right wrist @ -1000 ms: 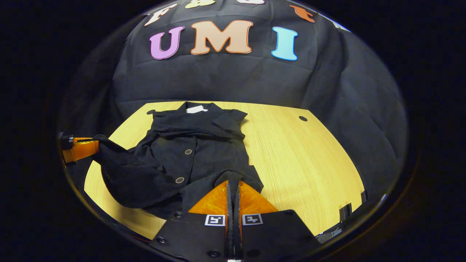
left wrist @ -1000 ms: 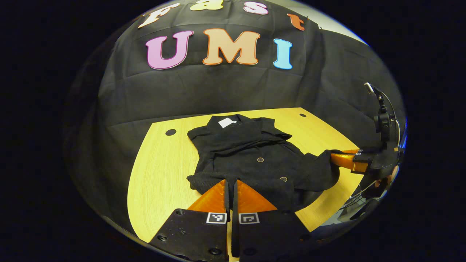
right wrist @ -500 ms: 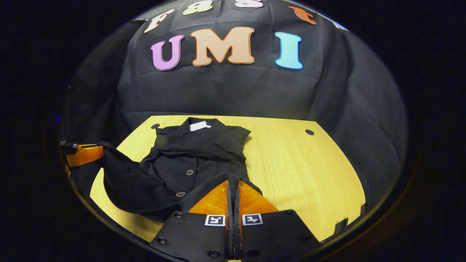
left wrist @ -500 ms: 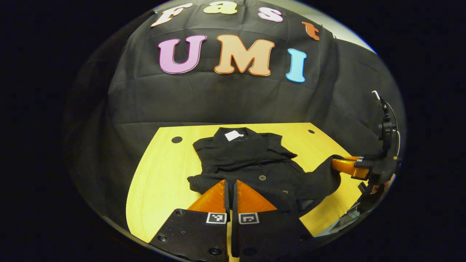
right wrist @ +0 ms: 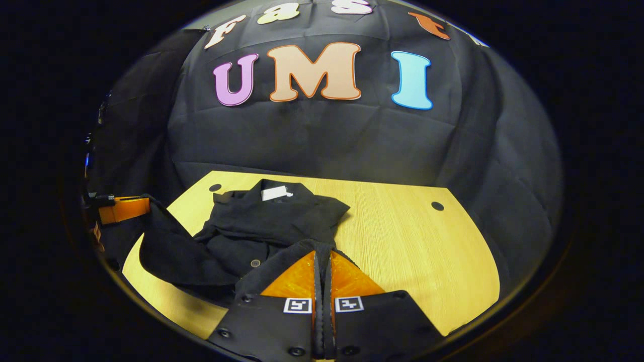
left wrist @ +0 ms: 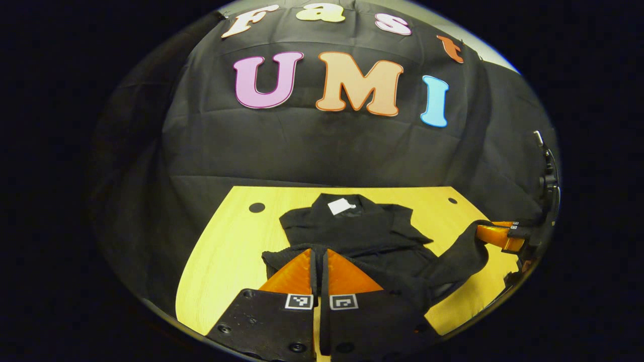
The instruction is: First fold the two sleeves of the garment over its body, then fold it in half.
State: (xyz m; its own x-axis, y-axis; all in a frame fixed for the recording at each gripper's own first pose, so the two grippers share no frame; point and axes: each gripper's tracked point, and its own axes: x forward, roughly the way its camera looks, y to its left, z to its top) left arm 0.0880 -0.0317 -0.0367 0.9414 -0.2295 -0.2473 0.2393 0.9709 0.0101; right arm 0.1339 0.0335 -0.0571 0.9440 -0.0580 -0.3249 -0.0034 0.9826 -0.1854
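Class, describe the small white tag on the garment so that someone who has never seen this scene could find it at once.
Start at the wooden table, where a black garment lies. At its far end, by the collar, sits the white tag. It is the only pale patch on the dark cloth, unlike the small round button lower down.

Both views are dim overall, with light falling from above onto the bench [left wrist: 226, 251], whose pale wood is the brightest surface. The black garment [left wrist: 362, 236] swallows detail; its folds barely separate and a few buttons catch faint light. Soft shadows sit under its lifted edges along the bench's near edge. Fisheye distortion bows the bench's edges and stretches things toward the rim, where brightness falls away. The left gripper [left wrist: 319, 256] and right gripper [right wrist: 322, 259] look sharp, without glare or motion blur.
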